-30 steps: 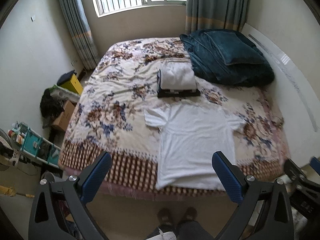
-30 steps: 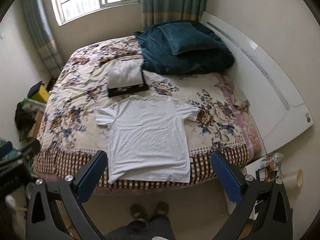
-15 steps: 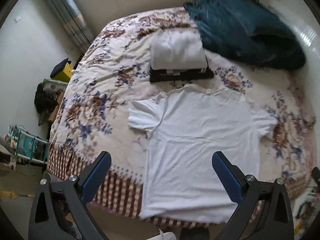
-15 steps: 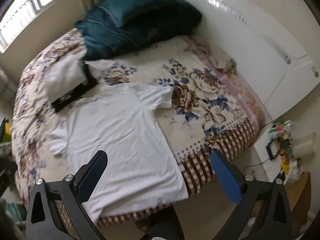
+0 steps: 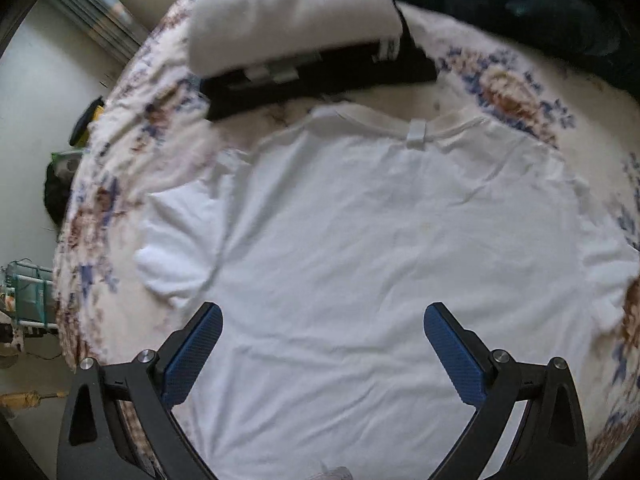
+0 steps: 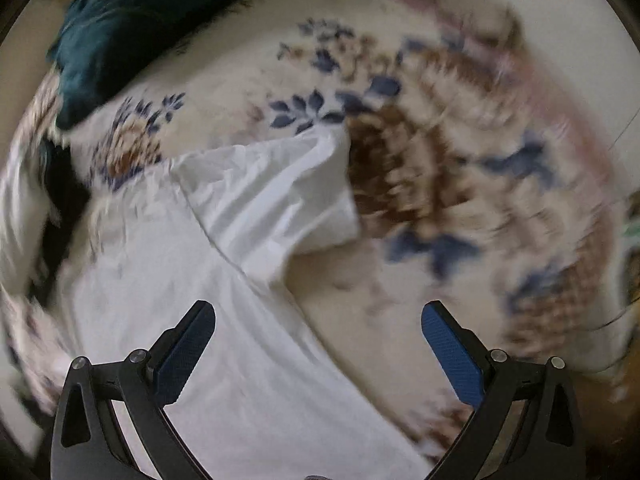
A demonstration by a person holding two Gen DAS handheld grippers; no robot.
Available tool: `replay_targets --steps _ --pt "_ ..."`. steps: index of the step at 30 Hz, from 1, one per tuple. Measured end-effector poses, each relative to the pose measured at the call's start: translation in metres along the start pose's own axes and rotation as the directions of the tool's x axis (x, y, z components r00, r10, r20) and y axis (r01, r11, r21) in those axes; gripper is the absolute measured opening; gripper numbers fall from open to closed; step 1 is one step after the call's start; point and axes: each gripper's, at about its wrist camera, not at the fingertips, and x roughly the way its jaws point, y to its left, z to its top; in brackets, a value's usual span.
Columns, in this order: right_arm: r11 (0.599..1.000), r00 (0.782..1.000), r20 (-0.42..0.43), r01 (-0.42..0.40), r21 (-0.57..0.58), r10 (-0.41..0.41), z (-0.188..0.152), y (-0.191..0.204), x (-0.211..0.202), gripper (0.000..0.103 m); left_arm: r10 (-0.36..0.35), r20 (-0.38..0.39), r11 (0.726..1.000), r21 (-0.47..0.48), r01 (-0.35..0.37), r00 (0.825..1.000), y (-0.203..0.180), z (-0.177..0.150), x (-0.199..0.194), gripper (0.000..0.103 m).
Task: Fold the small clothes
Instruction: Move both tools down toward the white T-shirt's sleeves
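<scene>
- White T-shirt (image 5: 360,248) spread flat on floral bedspread (image 5: 120,128), collar and neck tag (image 5: 416,136) at far end; nothing folded yet.
- Left gripper (image 5: 322,344) jaws wide, empty, above shirt body, left sleeve (image 5: 176,248) ahead to its left.
- Right gripper (image 6: 318,340) jaws wide, empty, over shirt's side edge; right sleeve (image 6: 272,196) just ahead. View blurred.
- Folded white stack on black item (image 5: 316,76) beyond collar, dark teal quilt (image 6: 132,28) farther.
- Likely step: reach for first grasp. Pinch one layer pair at shoulder and hem, same side, lift together, fold inward, keep seam straight.
</scene>
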Motion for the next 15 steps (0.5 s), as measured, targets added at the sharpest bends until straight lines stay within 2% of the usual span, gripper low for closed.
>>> replay_targets --steps 1,4,7,9,12,13,14,15 --pt "0.994 0.997 -0.018 -0.070 0.080 0.072 0.007 -0.012 0.018 0.103 -0.001 -0.010 1.000 -0.002 0.001 1.000 -0.002 0.002 0.010 0.103" --pt "0.948 0.982 -0.025 -0.173 0.268 0.187 0.010 -0.041 0.048 0.103 -0.015 -0.042 1.000 -0.003 0.015 0.999 -0.013 0.010 0.035 0.103" --pt "0.867 0.957 0.001 -0.262 0.423 0.289 0.008 -0.062 0.075 0.103 -0.019 -0.070 1.000 0.002 0.019 0.997 -0.020 0.013 0.050 0.103" --pt "0.797 0.933 0.012 -0.314 0.516 0.360 0.002 -0.071 0.093 0.103 -0.023 -0.078 1.000 0.008 0.024 0.997 -0.024 0.015 0.056 0.103" --pt "0.666 0.882 0.069 -0.401 0.629 0.466 -0.007 -0.075 0.114 0.091 -0.029 -0.093 0.999 0.014 0.031 0.995 -0.024 0.014 0.060 0.103" --pt "0.626 0.867 0.093 -0.424 0.655 0.490 -0.009 -0.074 0.118 0.083 -0.032 -0.097 0.999 0.011 0.033 0.995 -0.023 0.014 0.061 0.103" --pt "0.579 0.846 0.130 -0.457 0.676 0.517 -0.012 -0.072 0.122 0.070 -0.036 -0.099 0.999 0.005 0.037 0.994 -0.022 0.015 0.061 0.103" --pt "0.550 0.837 0.154 -0.472 0.689 0.525 -0.014 -0.069 0.124 0.063 -0.042 -0.100 0.999 -0.001 0.042 0.994 -0.021 0.015 0.060 0.103"
